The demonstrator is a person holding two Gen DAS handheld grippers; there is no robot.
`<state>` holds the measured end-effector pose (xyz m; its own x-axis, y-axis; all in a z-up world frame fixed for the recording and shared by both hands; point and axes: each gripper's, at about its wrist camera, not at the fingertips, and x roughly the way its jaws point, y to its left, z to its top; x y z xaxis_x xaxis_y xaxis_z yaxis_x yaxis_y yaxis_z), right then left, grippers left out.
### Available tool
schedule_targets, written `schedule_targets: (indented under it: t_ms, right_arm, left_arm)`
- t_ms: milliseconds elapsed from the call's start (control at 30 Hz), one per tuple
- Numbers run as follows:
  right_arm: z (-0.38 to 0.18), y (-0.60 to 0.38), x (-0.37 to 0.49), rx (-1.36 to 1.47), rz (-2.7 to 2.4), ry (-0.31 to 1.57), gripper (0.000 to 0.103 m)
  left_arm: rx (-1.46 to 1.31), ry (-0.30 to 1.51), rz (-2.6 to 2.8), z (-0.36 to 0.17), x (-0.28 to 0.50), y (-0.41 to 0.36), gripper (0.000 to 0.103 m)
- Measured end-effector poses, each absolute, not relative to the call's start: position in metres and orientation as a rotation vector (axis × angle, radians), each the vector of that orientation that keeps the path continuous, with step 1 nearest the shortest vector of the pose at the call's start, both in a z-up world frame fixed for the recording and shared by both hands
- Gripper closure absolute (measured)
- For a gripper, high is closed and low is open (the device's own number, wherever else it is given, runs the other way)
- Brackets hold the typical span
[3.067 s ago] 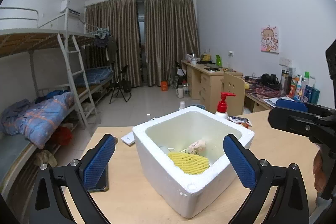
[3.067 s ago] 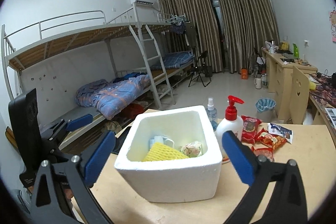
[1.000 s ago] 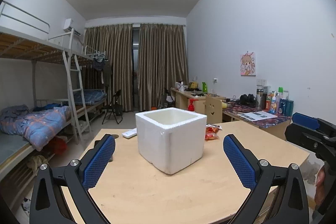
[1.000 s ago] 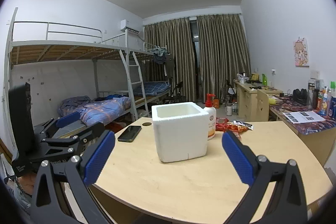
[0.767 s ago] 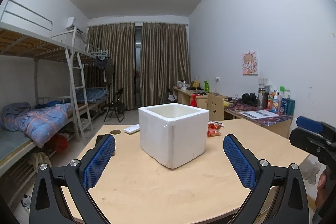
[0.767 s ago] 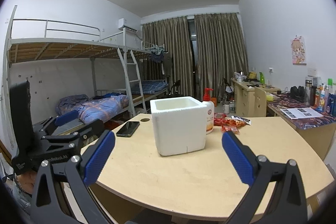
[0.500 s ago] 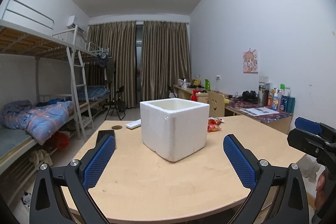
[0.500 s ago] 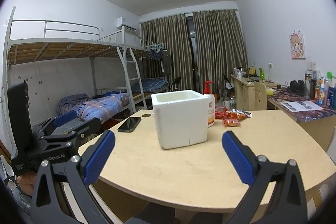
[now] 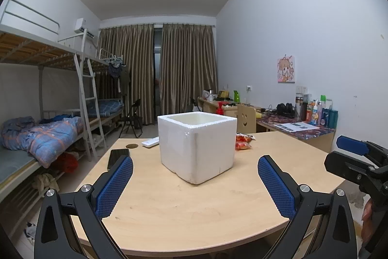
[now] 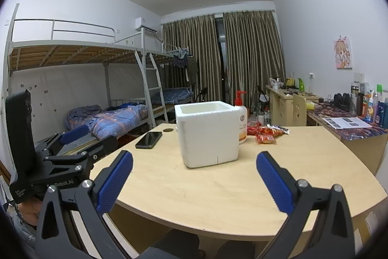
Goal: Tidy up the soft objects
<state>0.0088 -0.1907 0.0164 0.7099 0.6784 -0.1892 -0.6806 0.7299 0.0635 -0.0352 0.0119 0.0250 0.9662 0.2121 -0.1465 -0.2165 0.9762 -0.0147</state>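
Note:
A white foam box [image 9: 197,146] [image 10: 208,132] stands on the round wooden table [image 9: 184,205] [image 10: 218,188]; its inside is hidden from both views at this height. My left gripper [image 9: 195,181] is open and empty, held back near the table's front edge. In the right wrist view my right gripper [image 10: 194,179] is likewise open and empty, well short of the box. Each gripper also shows at the edge of the other's view, the right gripper [image 9: 356,162] and the left gripper [image 10: 72,145].
A black phone [image 9: 117,157] [image 10: 149,139] and a white remote [image 9: 150,143] lie left of the box. A pump bottle [image 10: 241,121] and red snack packets [image 10: 265,134] [image 9: 242,141] sit behind it. Bunk beds [image 10: 97,89] stand left, desks [image 9: 295,128] right.
Both grippers have pulled back and dropped from above the box to table level, so the box's contents are out of sight. Both stayed open.

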Motion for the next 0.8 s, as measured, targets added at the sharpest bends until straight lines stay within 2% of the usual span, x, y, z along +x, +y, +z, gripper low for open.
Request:
schedule_targets:
  t_ms: [800]
  right_arm:
    - [0.0143,-0.1897,0.0071,-0.022,0.748,0.223,0.000]
  left_arm:
    - [-0.031,0.151,0.207,0.0229,-0.0367,0.0099,0.000]
